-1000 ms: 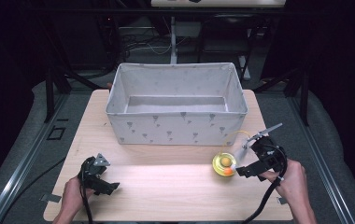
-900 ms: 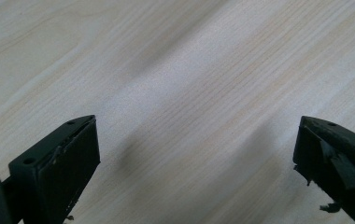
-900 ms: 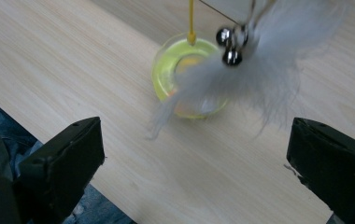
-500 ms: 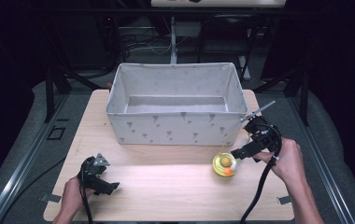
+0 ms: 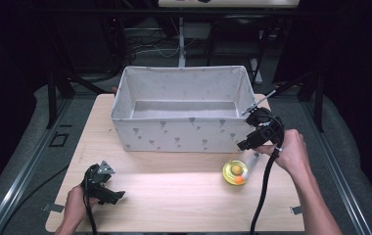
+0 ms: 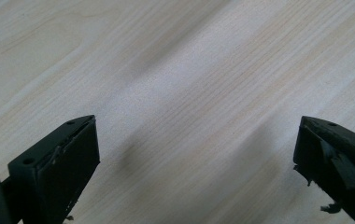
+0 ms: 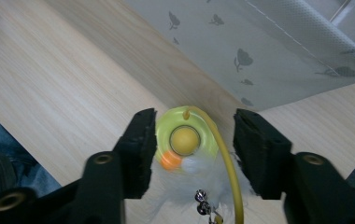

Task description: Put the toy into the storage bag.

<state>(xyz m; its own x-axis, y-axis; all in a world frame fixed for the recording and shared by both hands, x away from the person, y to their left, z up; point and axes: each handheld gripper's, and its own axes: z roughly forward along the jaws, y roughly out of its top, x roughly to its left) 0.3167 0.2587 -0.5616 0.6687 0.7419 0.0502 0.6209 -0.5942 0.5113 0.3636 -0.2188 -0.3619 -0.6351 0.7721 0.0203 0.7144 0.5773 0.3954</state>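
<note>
In the second since the earlier frames, the right gripper has lifted off the tabletop and drawn back toward the right end of the fabric bin, leaving the yellow-green toy where it lay; the left gripper has not shifted. Going left to right: the left gripper rests near the tabletop's front-left corner in the person's left hand, its jaws spread wide over bare wood and holding nothing, as its own view confirms. The grey fabric bin, printed with small leaf marks, stands across the middle of the far half, apparently empty. In front of the bin's right end lies the yellow-green toy, a round disc with a yellow ball at its centre, an orange bead and a white tuft, and a thin yellow cord curving off it. The right gripper, held in the right hand, hangs just above and beyond it, toward the right edge. Its own view looks straight down: the open jaws stand either side of the disc with room to spare, gripping nothing. The toy sits directly below the claw, so a plain descent looks enough; the right hand is far nearer.
</note>
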